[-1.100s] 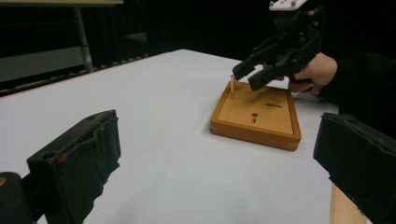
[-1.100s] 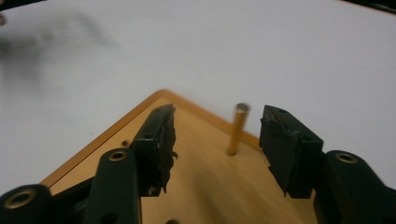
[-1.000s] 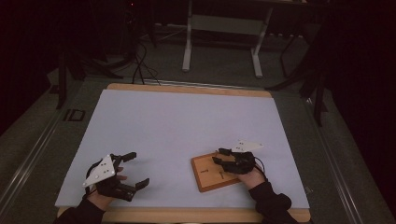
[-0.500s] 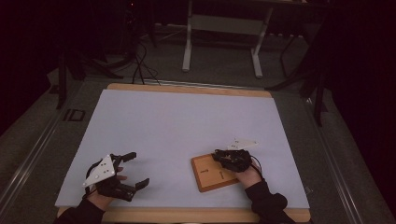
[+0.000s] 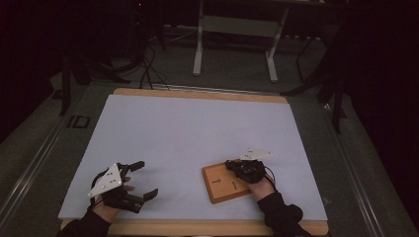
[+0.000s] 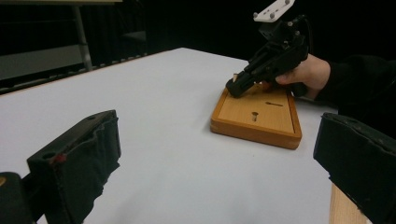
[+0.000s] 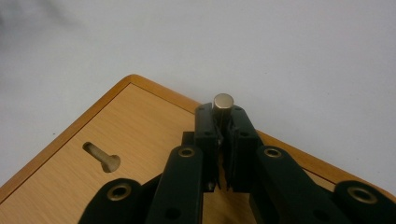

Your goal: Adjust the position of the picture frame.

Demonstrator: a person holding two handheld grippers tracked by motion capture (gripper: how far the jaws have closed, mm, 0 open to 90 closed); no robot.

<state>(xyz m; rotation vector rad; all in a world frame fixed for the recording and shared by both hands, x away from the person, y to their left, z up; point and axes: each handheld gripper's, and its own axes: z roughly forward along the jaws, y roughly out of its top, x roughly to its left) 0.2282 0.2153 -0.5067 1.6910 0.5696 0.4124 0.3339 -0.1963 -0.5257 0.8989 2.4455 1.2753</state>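
A flat wooden board with a raised rim lies on the white table near the front right. My right gripper leans down over its far corner, shut on a small metal peg that stands upright between the jaw tips. From the left gripper view the board and the right gripper lie ahead to the right. A keyhole slot is cut in the board. My left gripper rests open at the front left, its jaws wide apart and empty.
The white table top has a wooden edge along the front. Behind the table are a metal stand and cables on the dark floor.
My right gripper has shifted slightly left and lower over the board's far corner. The left gripper has stayed put.
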